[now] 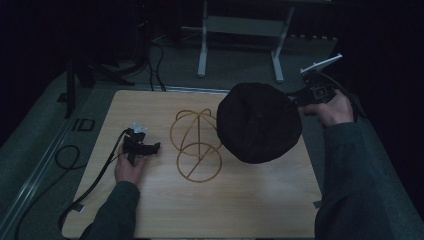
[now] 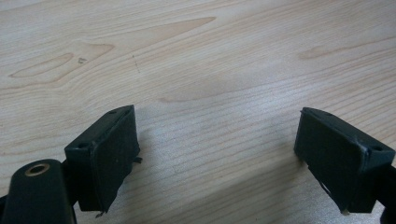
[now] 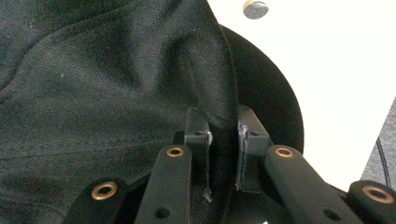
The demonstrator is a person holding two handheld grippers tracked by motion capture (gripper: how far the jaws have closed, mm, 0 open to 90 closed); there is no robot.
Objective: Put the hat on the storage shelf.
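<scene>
Holding the black cap (image 1: 259, 129) pinched at its rim, your right gripper (image 3: 223, 154) hangs it just right of the wire stand (image 1: 196, 145); your left gripper (image 2: 219, 158) rests wide open and empty near the table (image 1: 240, 210)'s left edge.

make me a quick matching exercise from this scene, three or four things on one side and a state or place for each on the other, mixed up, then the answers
Things:
1. black hat
2. wire stand
3. left gripper
4. right gripper

States:
A. open over bare wood
B. standing on the table, nothing on it
C. pinched at its edge and held up
D. clamped shut on fabric

Pairs: 1-C, 2-B, 3-A, 4-D
</scene>
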